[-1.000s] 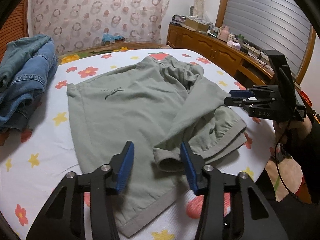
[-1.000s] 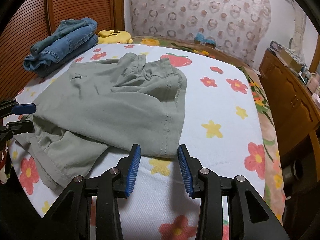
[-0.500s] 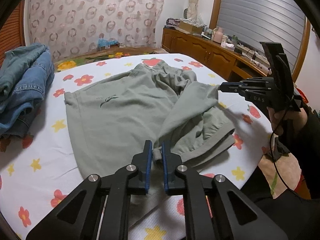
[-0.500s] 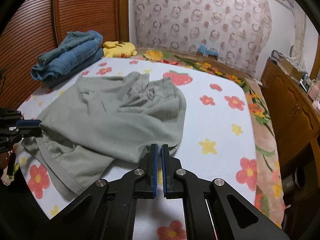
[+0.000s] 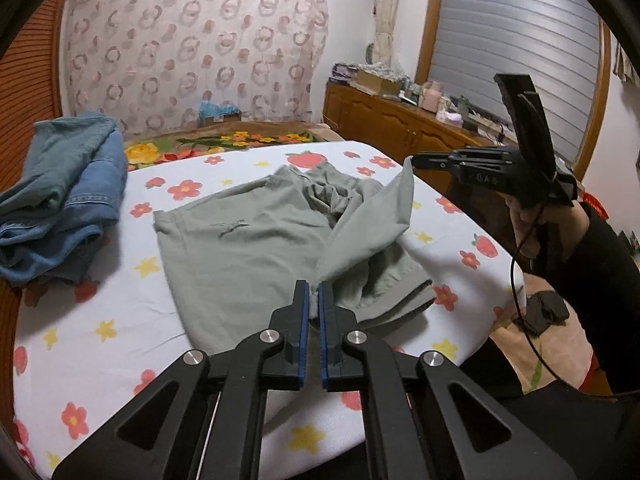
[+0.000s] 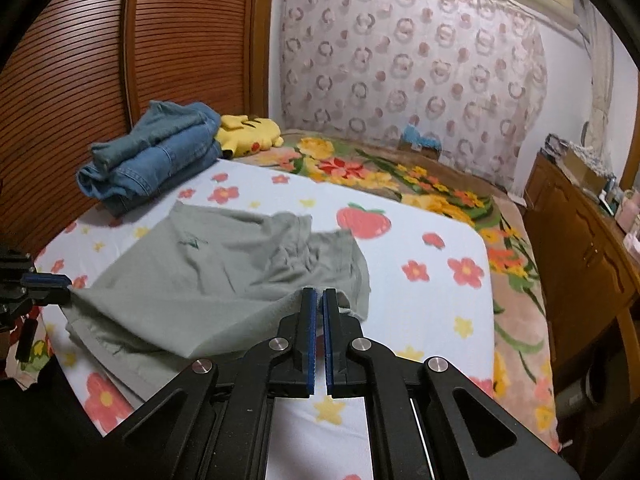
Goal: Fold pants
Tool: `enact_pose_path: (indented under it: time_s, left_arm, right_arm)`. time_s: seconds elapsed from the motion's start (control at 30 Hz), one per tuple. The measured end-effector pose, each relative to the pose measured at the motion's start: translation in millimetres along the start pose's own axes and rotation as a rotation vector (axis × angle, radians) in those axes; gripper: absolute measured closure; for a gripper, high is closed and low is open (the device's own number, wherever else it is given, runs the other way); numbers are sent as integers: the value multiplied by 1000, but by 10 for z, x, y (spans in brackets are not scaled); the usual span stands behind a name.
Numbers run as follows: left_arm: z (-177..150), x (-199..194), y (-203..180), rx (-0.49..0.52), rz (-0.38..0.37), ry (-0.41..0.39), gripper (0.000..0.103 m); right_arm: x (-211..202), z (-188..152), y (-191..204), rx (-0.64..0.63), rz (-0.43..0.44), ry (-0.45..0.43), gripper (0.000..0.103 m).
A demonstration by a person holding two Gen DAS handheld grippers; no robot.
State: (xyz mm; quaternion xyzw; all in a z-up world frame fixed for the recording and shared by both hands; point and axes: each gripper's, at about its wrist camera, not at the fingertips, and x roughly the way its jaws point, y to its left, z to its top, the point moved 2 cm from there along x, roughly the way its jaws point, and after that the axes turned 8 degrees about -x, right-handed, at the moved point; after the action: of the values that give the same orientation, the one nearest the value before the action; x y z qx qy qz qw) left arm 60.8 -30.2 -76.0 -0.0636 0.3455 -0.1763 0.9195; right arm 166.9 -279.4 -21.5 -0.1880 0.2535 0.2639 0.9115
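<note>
Far left on the flower-printed white bedsheet (image 5: 100, 320) sits a stack of folded blue denim jeans (image 5: 60, 196) — leave it be. The task's thing, the pale sage-green soft cotton pants (image 5: 240, 248), lies spread across the middle of the bed, its near edge lifted off the sheet between your two tools.

Your left gripper (image 5: 314, 300) is clenched on a hem corner of the pants; a bit of pale cloth shows pinched between the blue pads. Further right, your right gripper (image 5: 412, 160) is likewise clamped on the other corner of that same flap, and the fabric hangs in a slack band from one pinch to the other. In the right wrist view the right gripper (image 6: 319, 308) has cloth drawn up to its closed tips.

Expect this garment to be light and limp — it will sag, drape and wrinkle wherever it lacks support, and it looks bunched near the crotch. The ribbed hem band is probably the firmest place to hold; a thin single layer could slip from the pads. Judging by the slack, keeping both corners level and gently apart should let the flap lay over flat.
</note>
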Motion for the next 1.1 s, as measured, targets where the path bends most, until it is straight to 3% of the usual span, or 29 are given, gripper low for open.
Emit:
enact_pose_path:
  time_s: [0.17, 0.53, 0.83, 1.1]
  left_arm:
    - [-31, -112, 120, -22, 30, -13, 98]
    - [-366, 168, 432, -96, 77, 88, 98]
    - [-436, 235, 440, -104, 82, 108, 98]
    - [-477, 254, 452, -106, 87, 114, 98]
  right_arm:
    - [-4, -34, 90, -20, 24, -16, 100]
    - [247, -240, 163, -22, 86, 37, 100]
    - [-101, -416, 313, 26, 84, 26, 77]
    - [-229, -683, 594, 30, 144, 64, 77]
